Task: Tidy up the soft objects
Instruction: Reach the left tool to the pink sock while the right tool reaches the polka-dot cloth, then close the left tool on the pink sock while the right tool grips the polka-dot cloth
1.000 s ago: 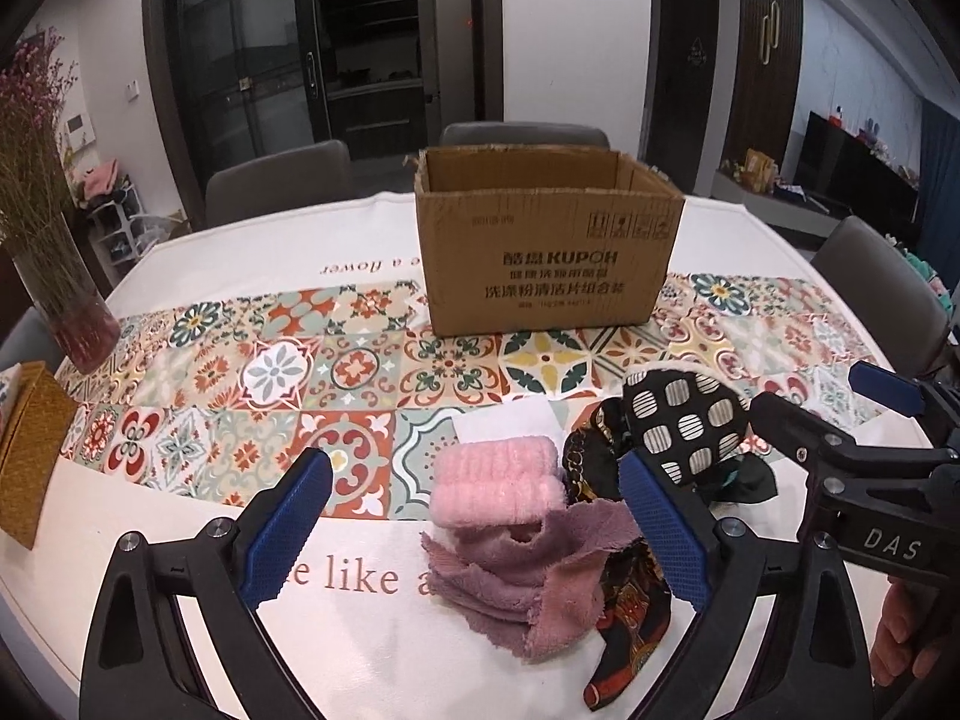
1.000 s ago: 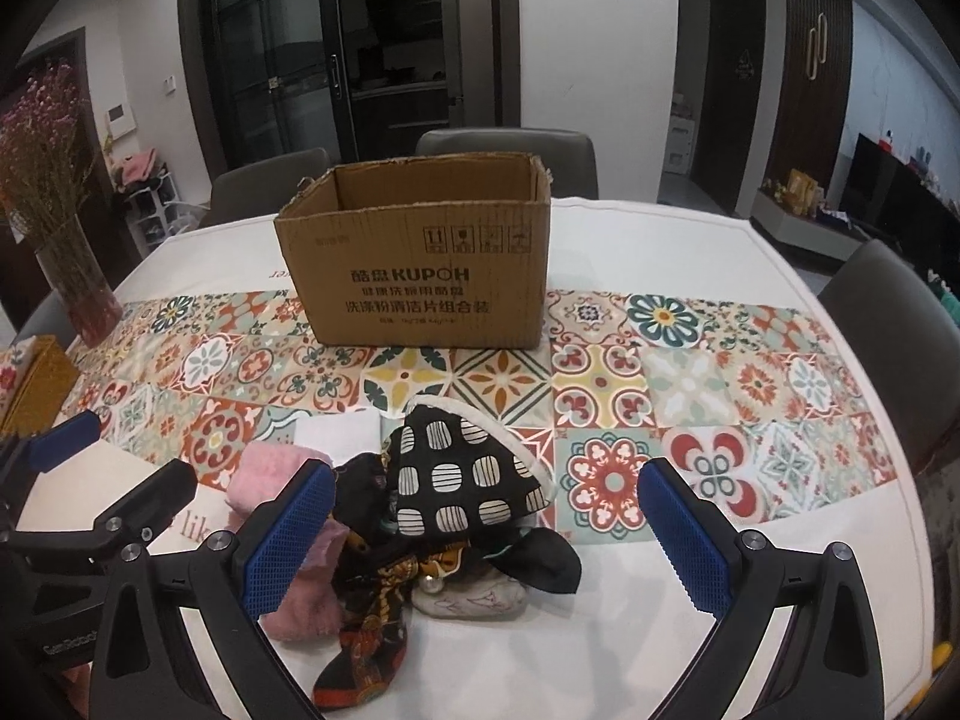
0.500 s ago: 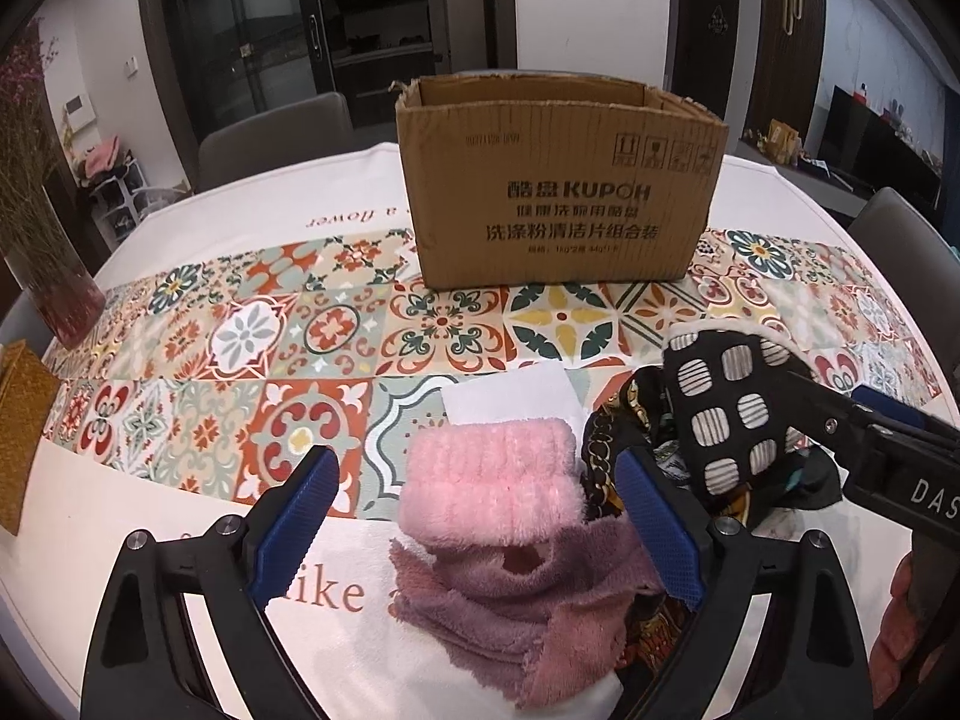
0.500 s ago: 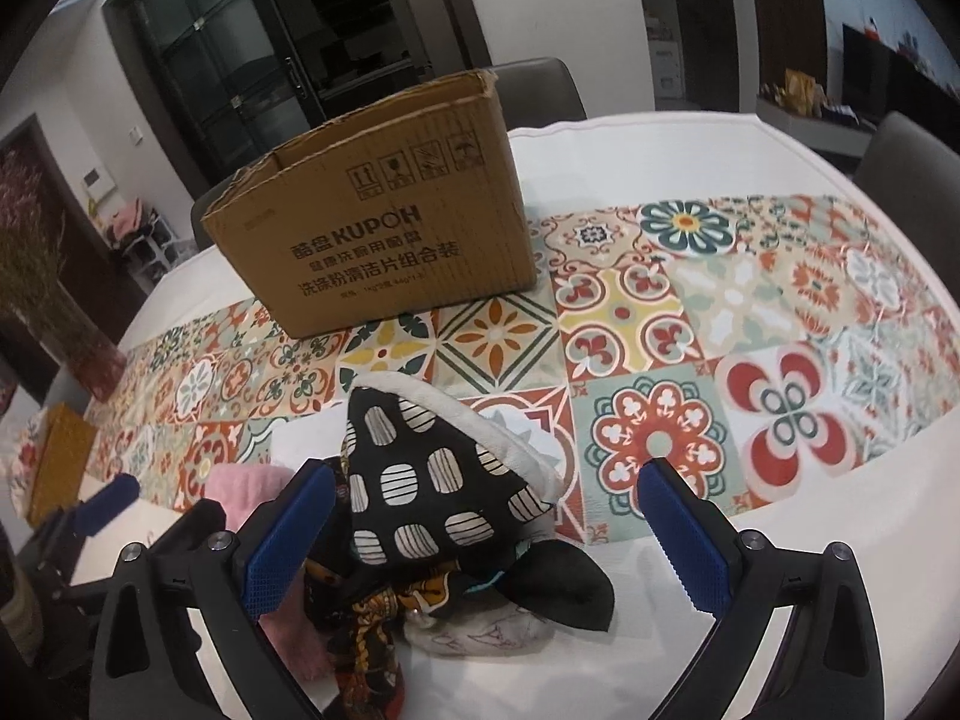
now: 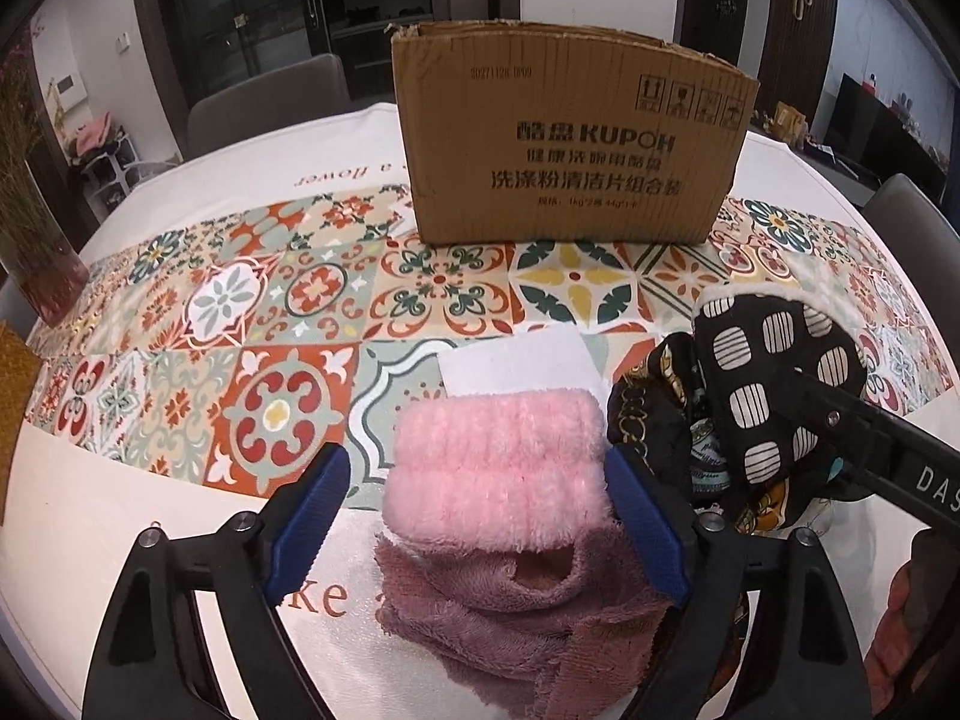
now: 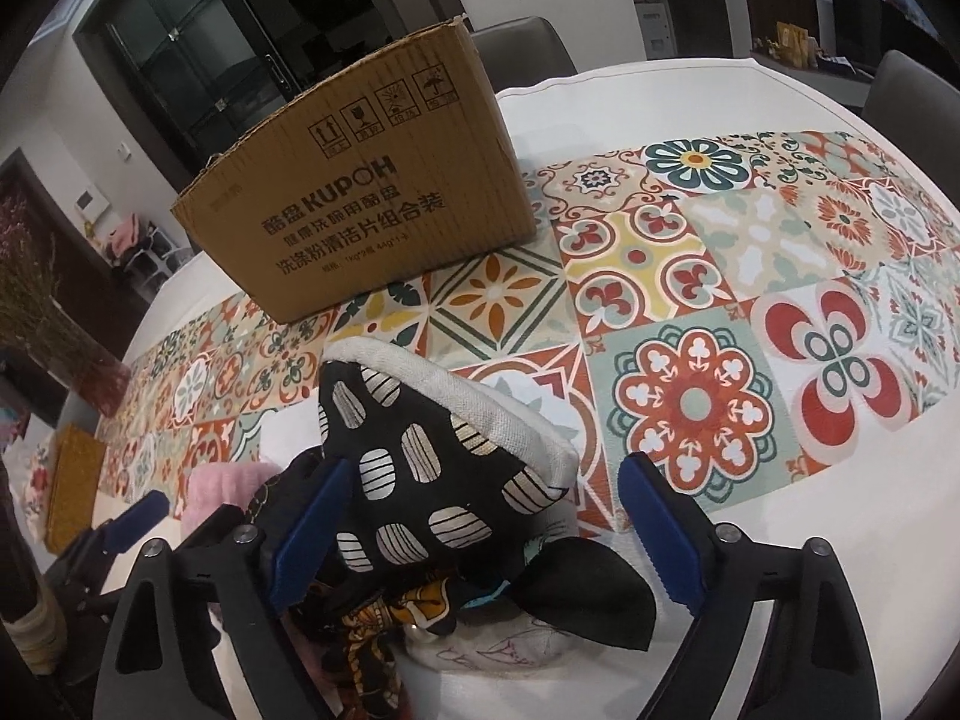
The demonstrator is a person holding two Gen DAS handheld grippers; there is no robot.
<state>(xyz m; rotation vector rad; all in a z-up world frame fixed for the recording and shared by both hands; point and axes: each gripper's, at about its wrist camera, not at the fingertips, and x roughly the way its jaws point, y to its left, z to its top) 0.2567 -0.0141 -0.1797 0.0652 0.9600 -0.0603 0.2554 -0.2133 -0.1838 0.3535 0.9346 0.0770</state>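
A pile of soft things lies on the tiled table runner in front of a cardboard box. My left gripper straddles a folded pink fluffy towel that rests on a mauve towel. Its jaws are closing; the right pad is at the towel's edge and the left pad stands apart. My right gripper straddles a black spotted oven mitt atop a patterned scarf. Its jaws are closing too, and the right pad is clear of the mitt.
The box stands open-topped behind the pile. A vase of dried flowers is at the far left, near a woven yellow mat. A white sheet lies behind the pink towel. Grey chairs ring the table.
Both grippers have come down and closer to the pile. Their jaws have narrowed a little. The right gripper's view has tilted, so the box now looks slanted.
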